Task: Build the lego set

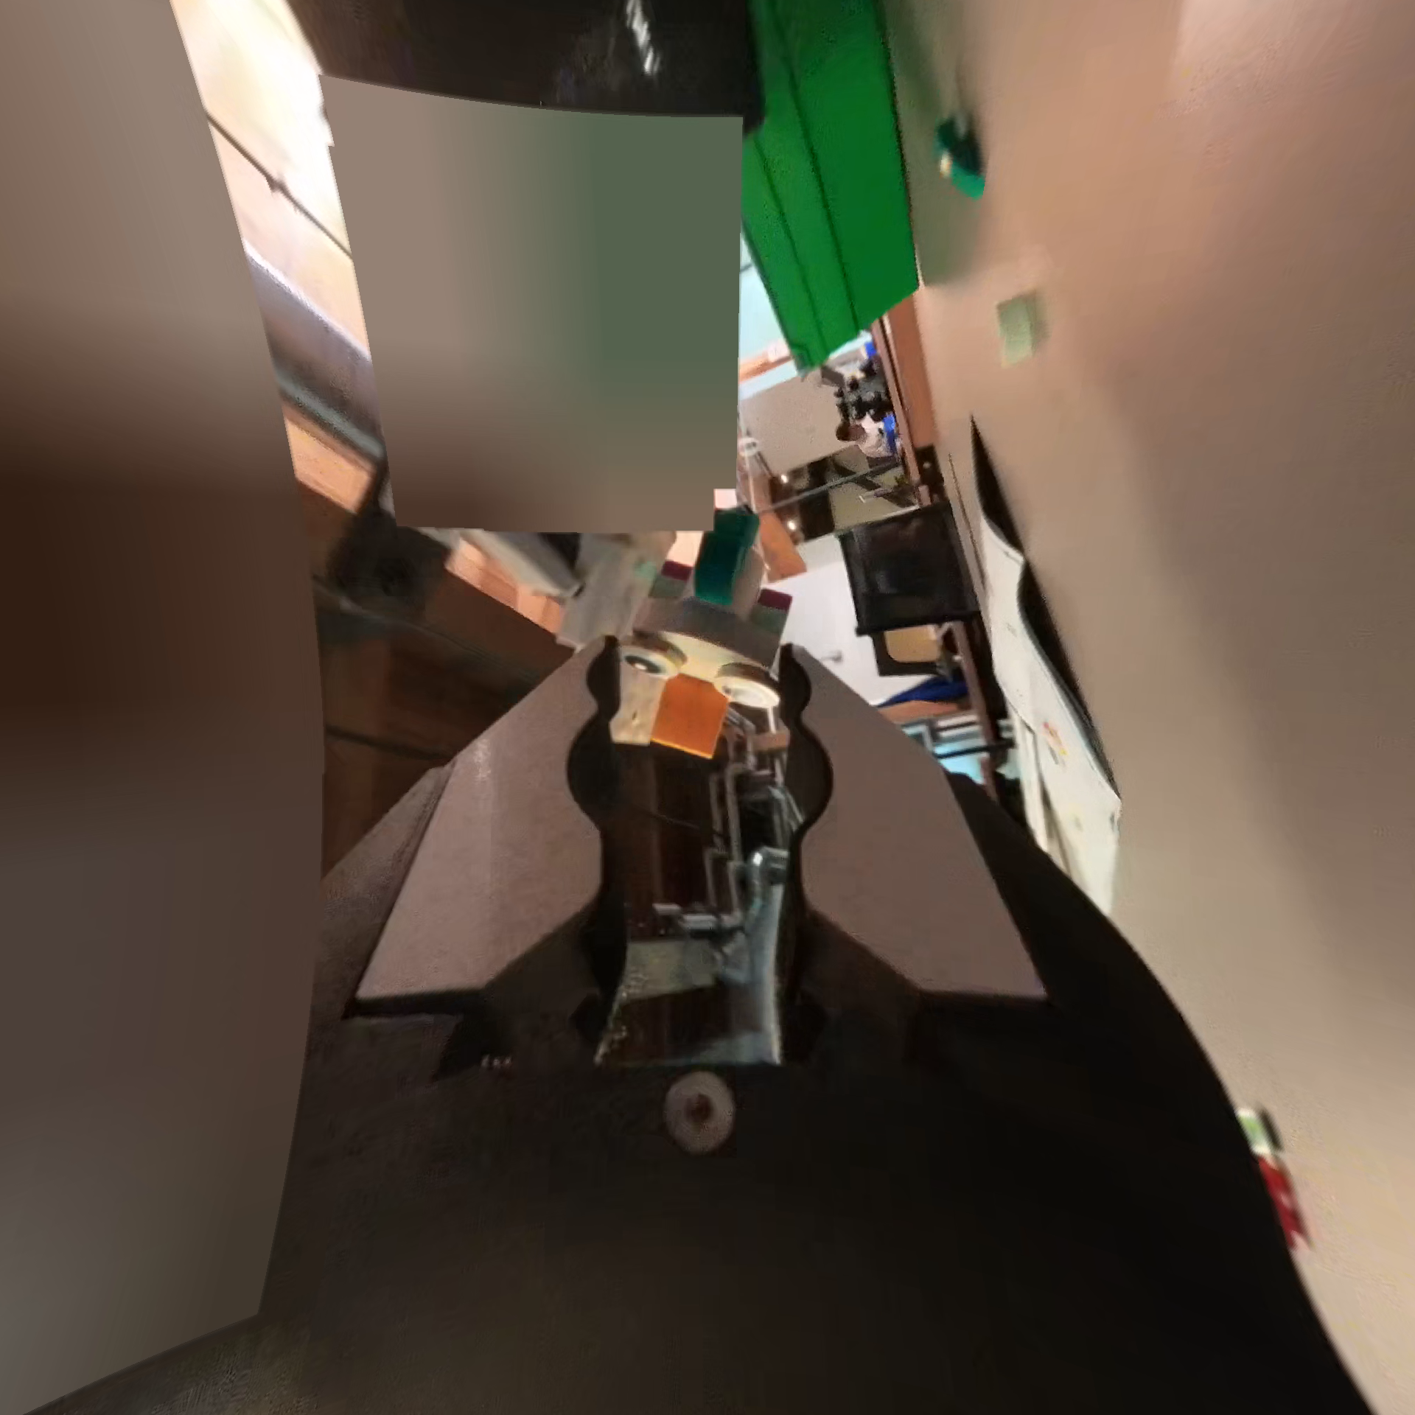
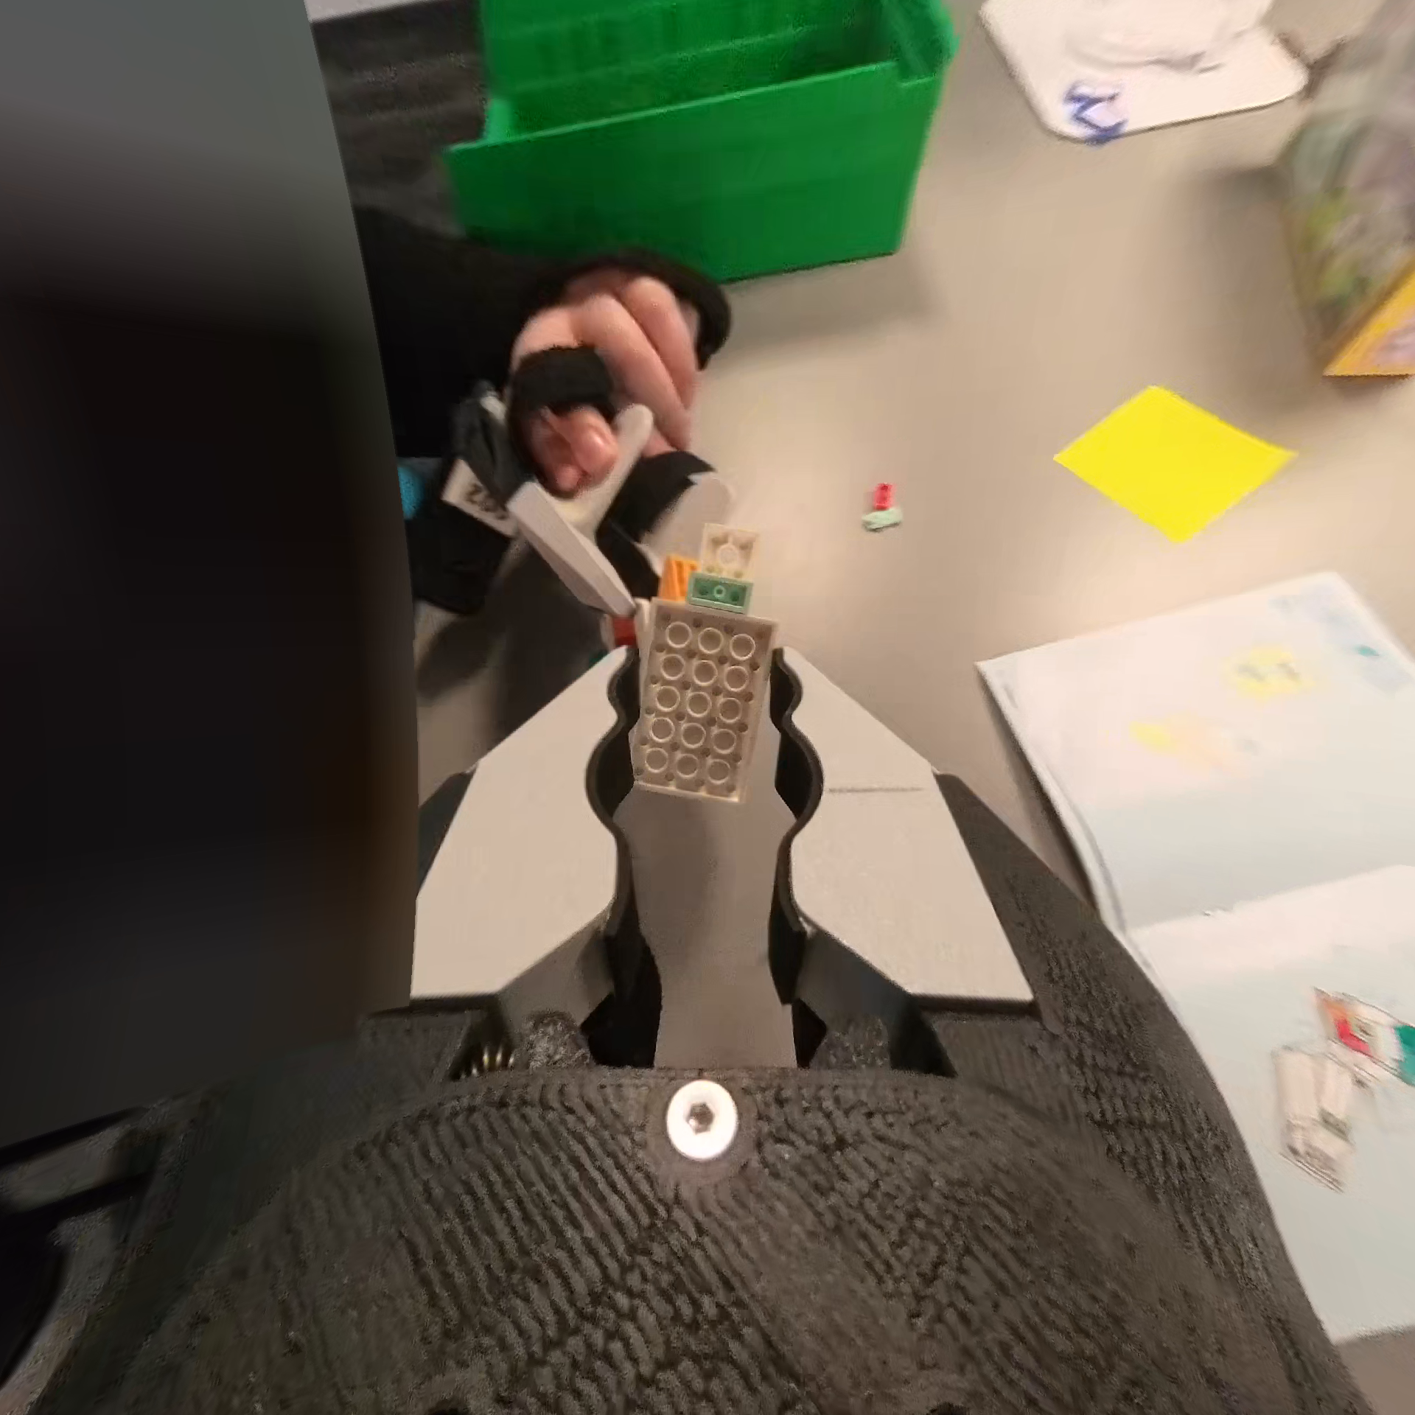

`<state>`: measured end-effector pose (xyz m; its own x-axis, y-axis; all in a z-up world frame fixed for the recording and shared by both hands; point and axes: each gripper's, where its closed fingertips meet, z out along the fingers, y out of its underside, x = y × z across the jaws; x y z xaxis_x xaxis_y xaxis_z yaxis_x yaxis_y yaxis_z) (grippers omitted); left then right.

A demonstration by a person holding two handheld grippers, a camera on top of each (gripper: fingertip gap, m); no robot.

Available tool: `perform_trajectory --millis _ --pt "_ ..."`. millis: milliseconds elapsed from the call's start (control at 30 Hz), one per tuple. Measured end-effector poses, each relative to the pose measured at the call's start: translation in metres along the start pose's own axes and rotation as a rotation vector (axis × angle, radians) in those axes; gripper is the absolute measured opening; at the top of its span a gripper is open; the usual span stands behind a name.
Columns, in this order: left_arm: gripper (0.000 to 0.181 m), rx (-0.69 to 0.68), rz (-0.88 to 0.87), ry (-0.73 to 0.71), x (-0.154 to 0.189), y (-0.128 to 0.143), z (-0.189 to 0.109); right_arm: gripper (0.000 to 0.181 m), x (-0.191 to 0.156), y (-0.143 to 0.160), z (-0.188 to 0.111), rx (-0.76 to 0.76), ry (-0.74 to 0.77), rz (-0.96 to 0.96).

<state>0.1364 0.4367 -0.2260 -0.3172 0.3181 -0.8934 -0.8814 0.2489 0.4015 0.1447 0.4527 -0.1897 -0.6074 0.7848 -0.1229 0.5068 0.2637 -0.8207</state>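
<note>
My right gripper (image 2: 700, 658) is shut on a white plate (image 2: 700, 704), held studs-away so its underside faces the camera. A mint-green brick (image 2: 720, 593), an orange piece (image 2: 675, 586) and a small white plate (image 2: 731, 551) sit at its far end. My left gripper (image 2: 674, 559), held by a hand (image 2: 635, 344), comes in from the upper left and closes around that far end. In the left wrist view my left gripper (image 1: 700, 658) is shut on the model's white eye pieces and orange piece (image 1: 689, 712). A teal brick (image 1: 727, 566) sticks out beyond.
A green bin (image 2: 689, 153) stands behind on the grey table. A yellow note (image 2: 1171, 459), an open instruction booklet (image 2: 1225, 804) and a printed box (image 2: 1363, 268) lie to the right. Small red and mint pieces (image 2: 882, 509) lie loose mid-table. My hands' fingertips stand some 5 cm from each other.
</note>
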Motion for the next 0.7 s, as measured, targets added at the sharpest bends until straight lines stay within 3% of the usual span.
perform_trajectory --millis 100,300,500,700 --pt "0.04 0.049 0.03 -0.021 -0.004 -0.018 0.0 0.032 -0.008 0.004 -0.003 -0.099 -0.092 0.044" --pt "0.04 0.019 -0.067 -0.014 -0.003 -0.007 0.001 0.032 0.033 0.066 0.003 -0.421 0.155 -0.007" --pt "0.041 -0.053 -0.131 0.022 0.008 0.019 0.002 0.032 0.034 0.096 0.044 -0.417 0.168 0.002" --pt "0.04 -0.104 -0.163 0.048 0.015 0.035 0.001 0.033 0.037 0.103 0.06 -0.424 0.158 0.016"
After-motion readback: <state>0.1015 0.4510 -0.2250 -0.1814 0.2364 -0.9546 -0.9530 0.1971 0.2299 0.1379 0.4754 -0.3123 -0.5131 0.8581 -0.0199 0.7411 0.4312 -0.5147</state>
